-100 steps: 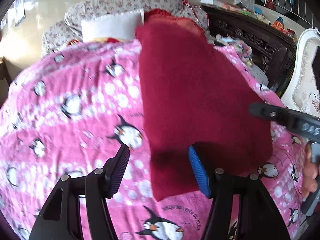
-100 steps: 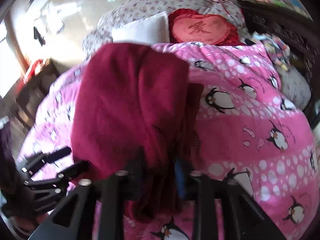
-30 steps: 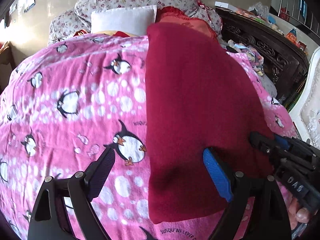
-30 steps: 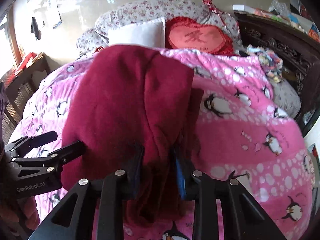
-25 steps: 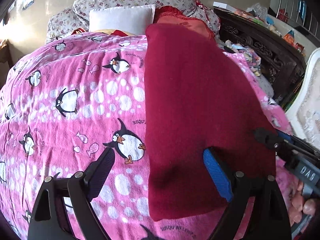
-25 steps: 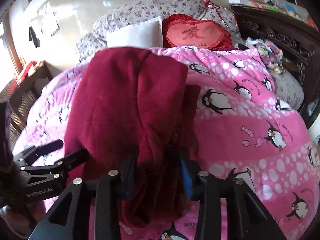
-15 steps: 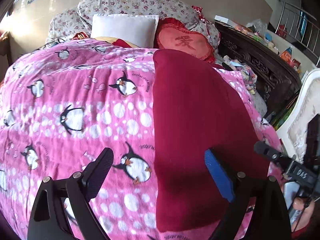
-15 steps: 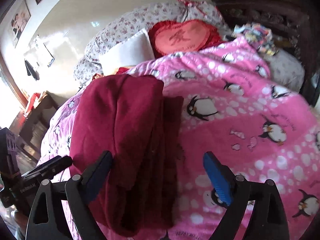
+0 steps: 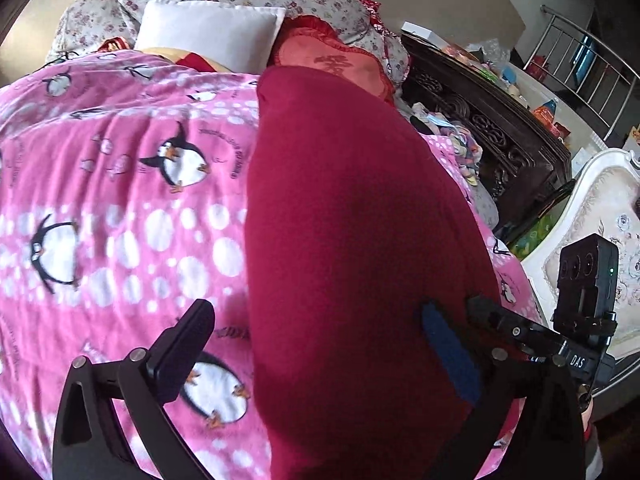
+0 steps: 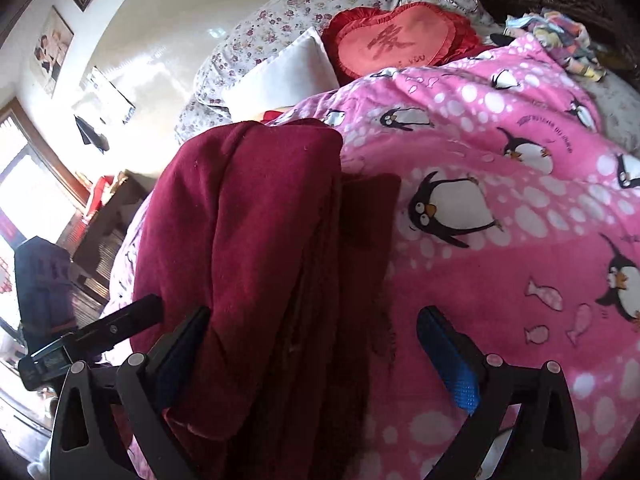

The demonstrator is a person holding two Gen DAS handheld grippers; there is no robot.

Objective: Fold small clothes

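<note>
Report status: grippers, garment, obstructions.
Left gripper open, right gripper open. Red garment lies folded on the penguin blanket. Nothing obstructing.

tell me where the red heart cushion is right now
The red heart cushion sits at the head of the bed, top centre of the right wrist view, beside the white pillow and just beyond the pink penguin blanket.

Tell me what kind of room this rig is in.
Almost certainly a home bedroom. A pink fleece penguin-print blanket covers a bed, with a white pillow and a red heart-shaped cushion at its head, and a dark carved wooden cabinet alongside. A folded dark red garment lies on the blanket.
</note>
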